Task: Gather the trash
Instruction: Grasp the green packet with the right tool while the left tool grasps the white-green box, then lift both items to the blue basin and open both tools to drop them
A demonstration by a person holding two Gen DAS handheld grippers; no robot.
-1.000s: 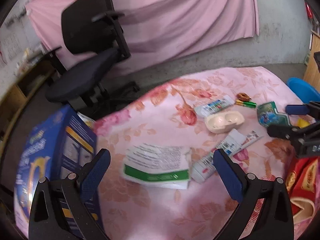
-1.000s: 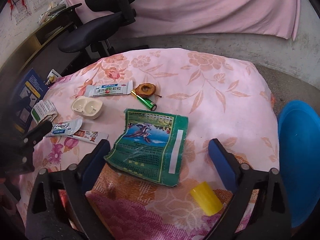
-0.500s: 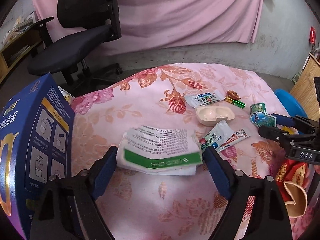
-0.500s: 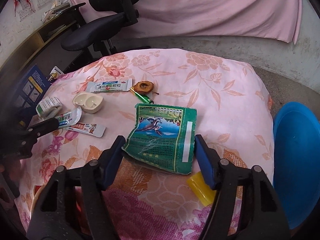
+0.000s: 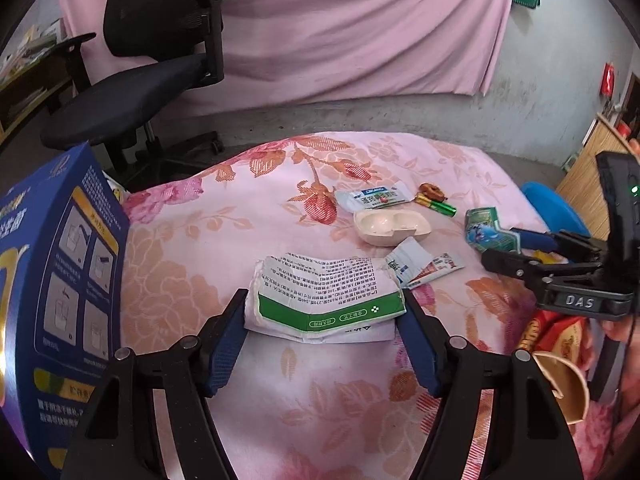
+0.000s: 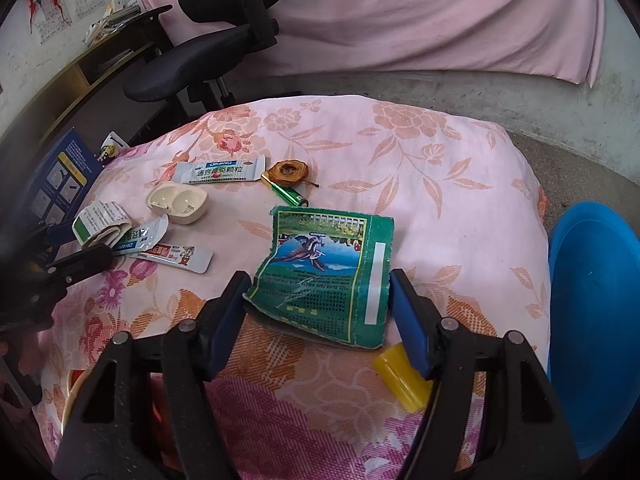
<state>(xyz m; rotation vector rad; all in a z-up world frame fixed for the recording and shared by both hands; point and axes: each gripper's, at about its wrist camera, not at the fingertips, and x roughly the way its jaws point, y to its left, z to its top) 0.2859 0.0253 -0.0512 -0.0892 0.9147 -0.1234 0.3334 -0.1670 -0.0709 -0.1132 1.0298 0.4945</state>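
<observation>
A folded white paper packet with a green band (image 5: 324, 296) lies on the flowered pink cloth (image 5: 240, 240). My left gripper (image 5: 322, 320) is open around it, its blue pads at the packet's two side edges. A crumpled green foil packet (image 6: 328, 276) lies flat nearer the right side. My right gripper (image 6: 318, 292) is open and brackets it, one pad at each side edge. Both packets rest on the cloth. The left wrist view shows the right gripper (image 5: 500, 246) at the green packet (image 5: 486, 232).
A blue carton (image 5: 60, 280) stands at the left edge. Sachets (image 6: 218, 171), a white plastic tray (image 6: 178, 202), a green battery (image 6: 288, 196) and a dried slice (image 6: 289, 171) lie mid-table. A yellow cap (image 6: 400, 380) sits by my right finger. A blue tub (image 6: 592, 320) stands right, an office chair (image 5: 140, 92) behind.
Both grippers have moved forward and down onto their packets, and both pairs of jaws have narrowed until the pads reach the packets' edges. The left view has swung right.
</observation>
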